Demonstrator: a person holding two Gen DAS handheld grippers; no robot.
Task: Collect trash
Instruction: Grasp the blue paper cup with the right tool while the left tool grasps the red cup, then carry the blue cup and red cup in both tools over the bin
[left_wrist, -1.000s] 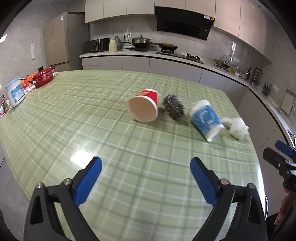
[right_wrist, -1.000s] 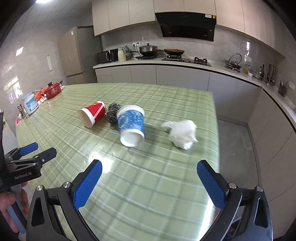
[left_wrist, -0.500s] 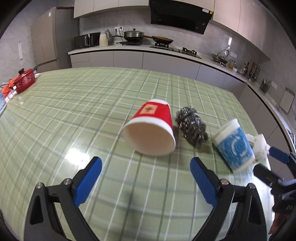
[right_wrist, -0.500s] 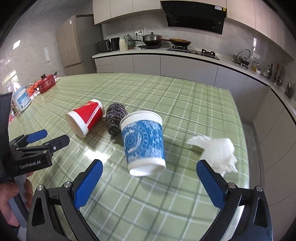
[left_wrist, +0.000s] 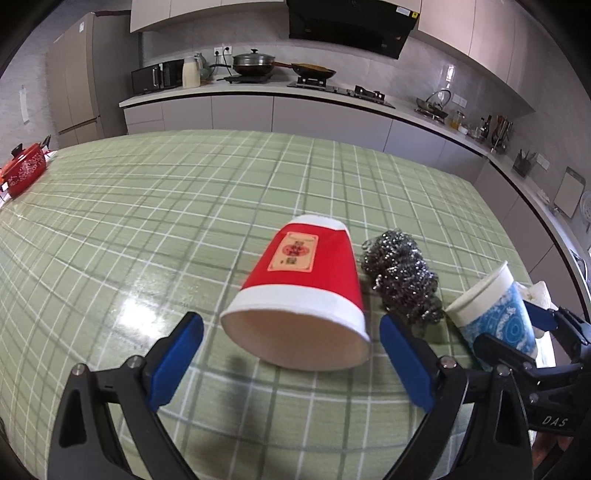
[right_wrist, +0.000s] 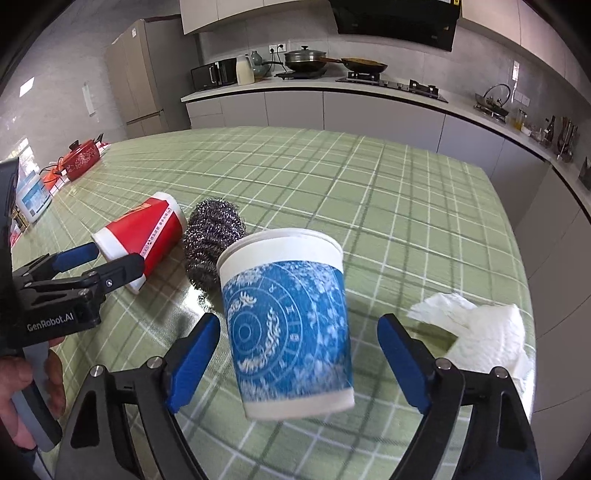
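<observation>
Left tool: blue pads spread wide on either side of the red cup's mouth, clear of its rim; nothing gripped.
Right tool: jaws have just been closing in, yet a gap shows on both sides of the blue cup between them; not pressing on it.
Hand: one in view, at the left edge of the right wrist view, holding the left tool's grey handle.
Cups: two, both paper, both on their sides on the tabletop.
Red cup: mouth toward the left tool, a gold label on its upper side, base pointing away.
Blue cup: white rim and base, blue patterned band, its mouth toward the right tool.
Scourer: one steel-wool ball, lying between the two cups, just beside the red one.
Tissue: one crumpled white wad, to the right of the blue cup, near the tabletop's right edge.
Tabletop: green with a white grid pattern, glossy.
Red pot: one, lidded, at the far left edge.
White tub: one, blue label, at the left edge, nearer than the pot.
Far worktop: one microwave, one cream jug, one lidded pan, one wok.
</observation>
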